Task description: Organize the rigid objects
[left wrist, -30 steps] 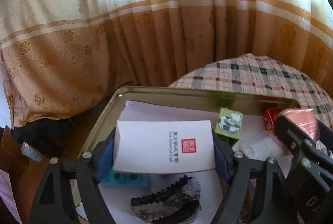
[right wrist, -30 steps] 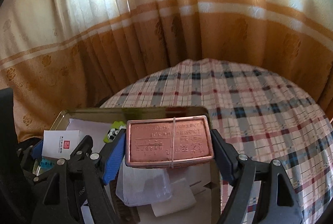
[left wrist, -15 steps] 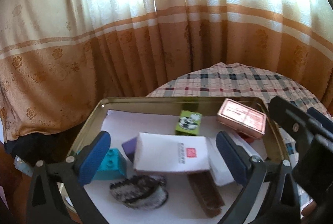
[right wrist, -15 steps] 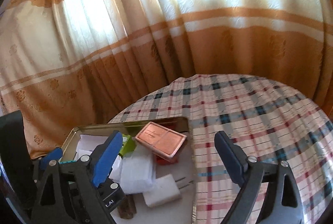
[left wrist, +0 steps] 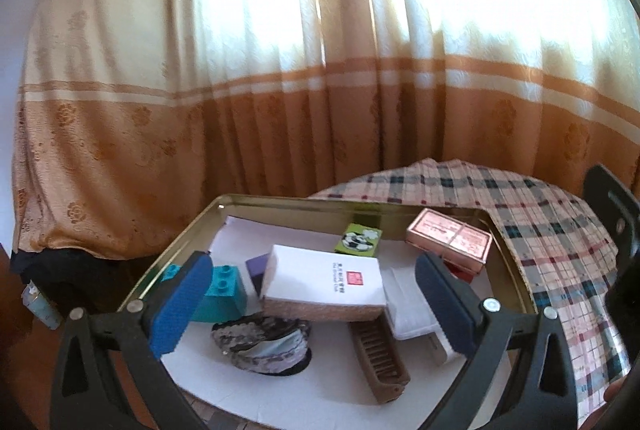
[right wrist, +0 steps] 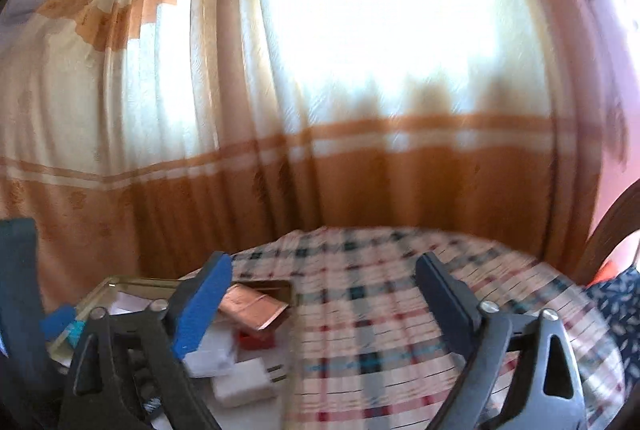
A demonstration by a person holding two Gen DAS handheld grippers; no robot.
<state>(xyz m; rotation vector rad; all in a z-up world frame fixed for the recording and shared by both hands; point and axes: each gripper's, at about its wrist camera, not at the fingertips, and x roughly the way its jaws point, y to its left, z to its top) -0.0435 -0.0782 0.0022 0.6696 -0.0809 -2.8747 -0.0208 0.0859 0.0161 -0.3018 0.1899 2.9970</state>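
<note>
A gold metal tray (left wrist: 320,204) holds several items. The white box with a red stamp (left wrist: 324,282) lies in its middle, resting on other pieces. My left gripper (left wrist: 314,262) hangs open above and behind it, its pads clear of the box. The copper box (left wrist: 448,236) sits tilted in the tray's far right corner. In the right wrist view, my right gripper (right wrist: 322,262) is still opening over the plaid cloth with nothing between its fingers. There the copper box (right wrist: 252,306) lies left of its blue pad, inside the tray (right wrist: 136,284).
The tray also holds a green football block (left wrist: 358,240), a teal brick (left wrist: 222,290), a sequinned dark item (left wrist: 260,338), a brown comb (left wrist: 378,358) and a white charger (right wrist: 244,384). A plaid tablecloth (right wrist: 380,330) covers the round table. Curtains (left wrist: 280,110) hang behind it.
The left gripper let go of the white box and the right let go of the copper box. Both boxes now lie in the tray, and both grippers drew back with their jaws wider.
</note>
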